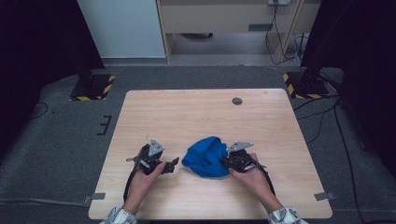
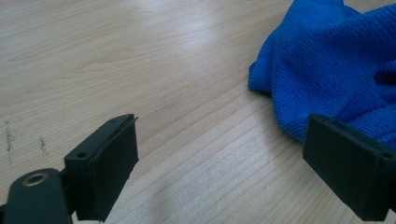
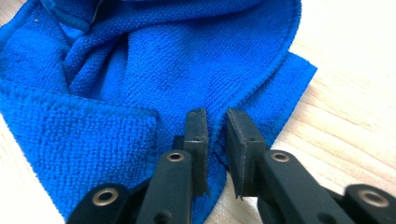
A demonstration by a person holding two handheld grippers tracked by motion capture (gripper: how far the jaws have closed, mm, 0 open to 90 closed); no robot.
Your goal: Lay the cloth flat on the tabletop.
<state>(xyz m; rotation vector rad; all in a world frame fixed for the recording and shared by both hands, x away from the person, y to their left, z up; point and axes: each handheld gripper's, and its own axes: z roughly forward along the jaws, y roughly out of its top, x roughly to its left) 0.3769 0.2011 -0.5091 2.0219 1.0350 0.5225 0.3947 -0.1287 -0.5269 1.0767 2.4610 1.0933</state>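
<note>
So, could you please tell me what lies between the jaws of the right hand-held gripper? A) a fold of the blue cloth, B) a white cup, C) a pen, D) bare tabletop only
A: in the right gripper view the right hand-held gripper has its jaws nearly together over a fold of the blue cloth.

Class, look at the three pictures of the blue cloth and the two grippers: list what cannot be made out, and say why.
- High view: right gripper tips, hidden by the blue cloth.
- Right gripper view: how much cloth the nearly shut jaws pinch, hidden by folds.
- Left gripper view: the cloth's far part, cut off by the right edge.
- High view: round mark on the table, too small.
</note>
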